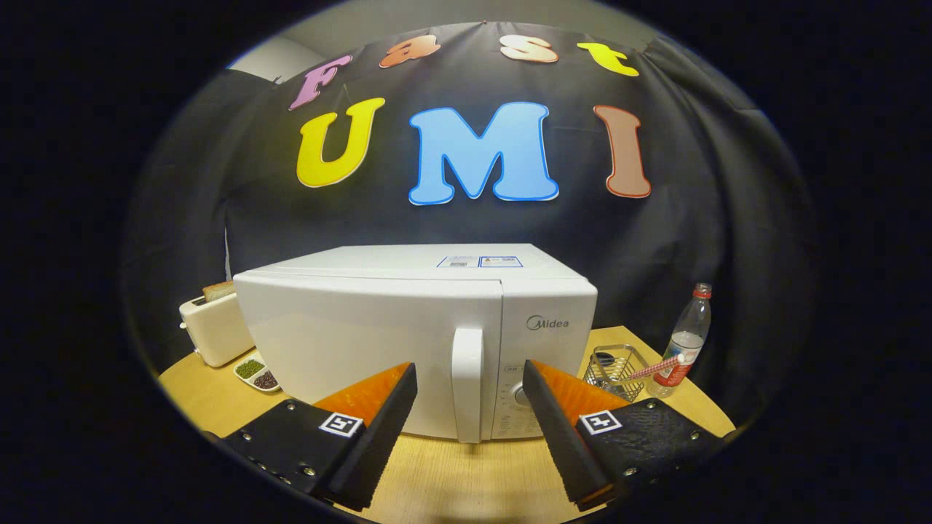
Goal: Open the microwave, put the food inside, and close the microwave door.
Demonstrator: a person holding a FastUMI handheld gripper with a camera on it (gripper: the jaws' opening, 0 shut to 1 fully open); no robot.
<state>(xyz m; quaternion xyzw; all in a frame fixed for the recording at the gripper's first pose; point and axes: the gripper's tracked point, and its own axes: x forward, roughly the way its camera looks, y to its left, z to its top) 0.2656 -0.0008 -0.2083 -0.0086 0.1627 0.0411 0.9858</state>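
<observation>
The tongs (470, 378) gape wide, empty, their wedge-shaped fingers flanking the upright door handle (467, 382) of the boxy white microwave (378, 327), door shut, on the pale wooden surface (451, 473).

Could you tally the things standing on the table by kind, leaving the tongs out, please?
Microwave, door shut: 1
Toaster with bread in it: 1
Small dish of beans: 1
Wire basket: 1
Plastic bottle: 1
Total: 5
The tongs are open, the door handle just ahead of them, nothing held.
</observation>
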